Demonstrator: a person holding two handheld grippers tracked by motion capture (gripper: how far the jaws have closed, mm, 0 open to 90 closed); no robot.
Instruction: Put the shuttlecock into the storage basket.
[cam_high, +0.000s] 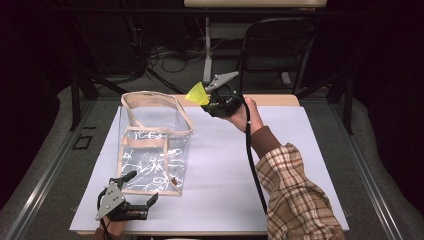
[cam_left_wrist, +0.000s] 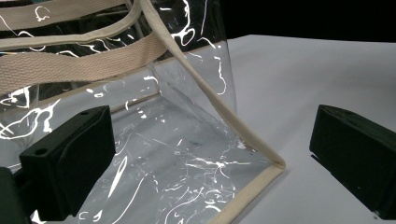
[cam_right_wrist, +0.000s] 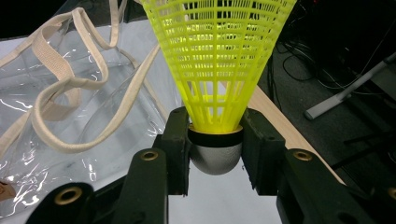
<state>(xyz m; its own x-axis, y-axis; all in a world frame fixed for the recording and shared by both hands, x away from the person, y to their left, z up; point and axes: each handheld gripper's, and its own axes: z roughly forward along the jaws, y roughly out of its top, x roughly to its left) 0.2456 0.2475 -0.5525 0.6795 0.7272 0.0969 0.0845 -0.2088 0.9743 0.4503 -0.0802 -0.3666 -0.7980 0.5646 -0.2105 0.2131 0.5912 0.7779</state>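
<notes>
Right gripper (cam_high: 209, 101) raised, jaws clamped; left gripper (cam_high: 145, 205) low (jaws apart).

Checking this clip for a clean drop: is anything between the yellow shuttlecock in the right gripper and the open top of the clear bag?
Nothing visible blocks it. The right gripper holds the shuttlecock by its base, beside the clear bag near its far right corner. The bag's top gapes open; only its beige straps drape along the rim. The left gripper sits open, low at the bag's near corner.

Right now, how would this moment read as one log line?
right gripper: shut on yellow plastic shuttlecock | left gripper: open at clear plastic bag corner | bag: upright on white table
</notes>
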